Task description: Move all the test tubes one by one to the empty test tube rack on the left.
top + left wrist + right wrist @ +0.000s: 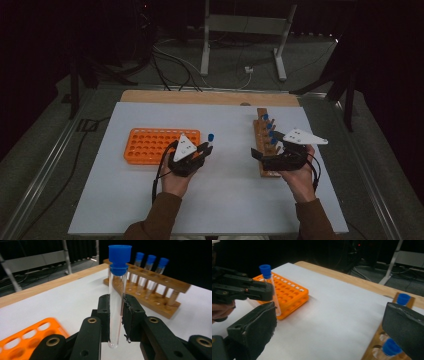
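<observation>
My left gripper (205, 150) is shut on a clear test tube (117, 302) with a blue cap (211, 136), held upright just right of the orange tube rack (150, 145). The pads grip the lower half of the glass, and the tube's round bottom hangs below them. In the right gripper view the same tube (272, 290) stands beside the orange rack (289, 293). My right gripper (266, 146) is open with nothing between its jaws, beside the wooden rack (265, 150), which holds several blue-capped tubes (270, 131).
A white mat (225, 200) covers the table, with a bare wooden strip (210, 96) along its far edge. Behind the table, a metal frame (240, 30) and cables lie on the dark floor. Open mat lies between the two racks.
</observation>
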Tool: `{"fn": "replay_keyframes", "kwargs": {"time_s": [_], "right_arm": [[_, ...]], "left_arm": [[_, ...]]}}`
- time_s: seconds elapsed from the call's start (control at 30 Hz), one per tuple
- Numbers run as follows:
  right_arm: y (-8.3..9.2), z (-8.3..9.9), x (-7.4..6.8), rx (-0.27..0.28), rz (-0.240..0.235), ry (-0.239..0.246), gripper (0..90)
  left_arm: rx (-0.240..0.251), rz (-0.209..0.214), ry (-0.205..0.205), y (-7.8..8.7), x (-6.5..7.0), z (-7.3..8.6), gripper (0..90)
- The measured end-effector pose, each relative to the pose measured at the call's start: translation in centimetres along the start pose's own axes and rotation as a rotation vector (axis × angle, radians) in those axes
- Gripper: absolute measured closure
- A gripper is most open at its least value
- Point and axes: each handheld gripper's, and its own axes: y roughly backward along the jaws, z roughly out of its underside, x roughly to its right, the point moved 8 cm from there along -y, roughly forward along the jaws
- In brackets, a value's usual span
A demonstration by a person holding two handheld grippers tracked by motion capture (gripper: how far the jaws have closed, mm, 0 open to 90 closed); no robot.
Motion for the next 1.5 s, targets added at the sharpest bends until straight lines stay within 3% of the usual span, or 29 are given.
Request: {"fn": "replay_keyframes", "kwargs": {"time_s": [0.27, 0.53, 0.63, 0.73, 0.97, 1.27, 1.5], "right_arm": [[0.7, 0.0, 1.1, 0.016, 0.017, -0.031, 0.1], [1.0, 0.0, 1.3, 0.024, 0.016, -0.034, 0.1], [1.0, 0.0, 1.3, 0.023, 0.015, -0.034, 0.1], [1.0, 0.1, 1.2, 0.02, 0.012, -0.035, 0.1], [1.0, 0.3, 1.3, 0.014, 0.011, -0.033, 0.1], [1.1, 0.3, 1.6, 0.013, 0.03, -0.026, 0.1], [1.1, 0.4, 2.2, 0.013, 0.049, -0.027, 0.1]], "left_arm": [[0.004, -0.078, 0.049, 0.7, -2.7, 1.0, 78.1], [-0.043, -0.105, 0.073, 0.7, -3.9, 2.9, 78.1], [-0.072, -0.103, 0.072, 0.6, -4.0, 3.8, 78.1], [-0.128, -0.103, 0.042, 0.3, -3.8, 4.7, 78.4], [-0.195, -0.113, 0.01, -0.2, -3.6, 5.6, 78.7], [-0.206, -0.118, 0.005, -0.4, -3.4, 5.8, 78.7], [-0.202, -0.111, 0.04, -0.2, -3.7, 6.0, 75.5]]}}
